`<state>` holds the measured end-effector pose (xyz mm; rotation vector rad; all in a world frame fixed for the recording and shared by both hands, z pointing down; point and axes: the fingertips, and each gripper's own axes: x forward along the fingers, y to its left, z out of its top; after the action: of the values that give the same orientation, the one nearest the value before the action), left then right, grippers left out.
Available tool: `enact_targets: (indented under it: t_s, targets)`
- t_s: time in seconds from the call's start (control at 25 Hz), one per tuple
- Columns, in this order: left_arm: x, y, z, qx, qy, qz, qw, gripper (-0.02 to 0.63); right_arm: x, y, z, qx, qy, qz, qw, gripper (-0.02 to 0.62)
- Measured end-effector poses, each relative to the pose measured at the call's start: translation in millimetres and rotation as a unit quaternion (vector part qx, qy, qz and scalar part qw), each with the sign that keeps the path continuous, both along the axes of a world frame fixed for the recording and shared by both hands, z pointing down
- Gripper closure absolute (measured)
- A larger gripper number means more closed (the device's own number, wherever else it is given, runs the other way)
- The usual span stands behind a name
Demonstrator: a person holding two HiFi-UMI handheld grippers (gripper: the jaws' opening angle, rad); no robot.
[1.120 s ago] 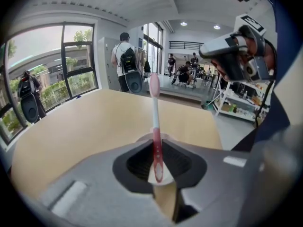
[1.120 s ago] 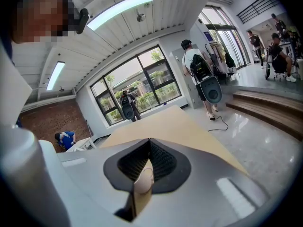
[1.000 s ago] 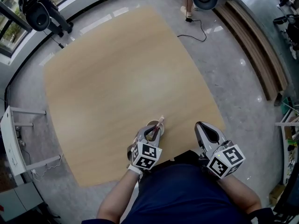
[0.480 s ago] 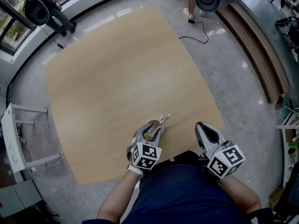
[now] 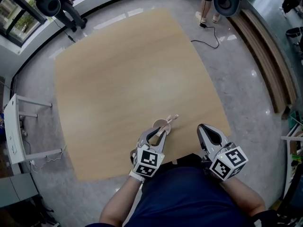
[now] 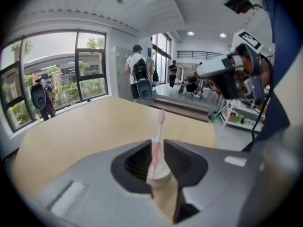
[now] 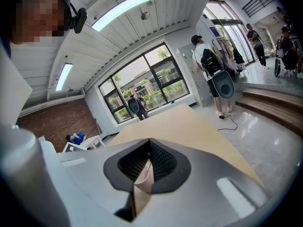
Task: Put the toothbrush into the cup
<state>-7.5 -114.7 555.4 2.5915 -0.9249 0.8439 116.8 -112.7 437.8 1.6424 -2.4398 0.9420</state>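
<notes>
A pale cup [image 5: 161, 126] stands on the wooden table [image 5: 123, 79] near its front edge. A pink and white toothbrush [image 5: 171, 119] stands in it and leans to the right. My left gripper [image 5: 158, 133] hovers just in front of and above the cup. Its jaws are closing with a gap between them and grip nothing. In the left gripper view the toothbrush [image 6: 157, 134] and the cup [image 6: 159, 172] show through that gap, beyond the left gripper [image 6: 157, 144]. My right gripper [image 5: 206, 128] hangs at the table's front right edge, shut and empty, and the right gripper [image 7: 149, 141] view shows its tips touching.
A white desk [image 5: 12, 126] stands on the floor left of the table. A black cable [image 5: 208, 40] lies on the floor past the far right corner, by a person's feet [image 5: 207, 19]. Wooden steps [image 5: 262, 51] run along the right side.
The left gripper has let go of the toothbrush and risen back from the cup, which now shows whole beyond its tips. The toothbrush leans further right. The right gripper has stayed put.
</notes>
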Motion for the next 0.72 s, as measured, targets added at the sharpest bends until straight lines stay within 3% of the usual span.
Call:
enact_targets:
  t_s: [0.2,0.32,0.72]
  targets:
    - [-15.7,-5.7,-45.8,0.016,0.076,-0.054,0.9955,0.599,-19.8,-6.5,-0.8,0.006,-0.002,-0.035,0.999,0.584]
    - [-20.8,-4.6,-73.4,0.029,0.107,-0.071,0.9913,0.6,-28.0,-8.0,-4.9,0.015,0.0,-0.053,0.998,0.584]
    - [-35.5,-3.7,-126.5,0.076,0.152,-0.108,0.9795,0.601,-66.9,-18.1,-32.0,0.096,0.03,-0.13,0.986,0.584]
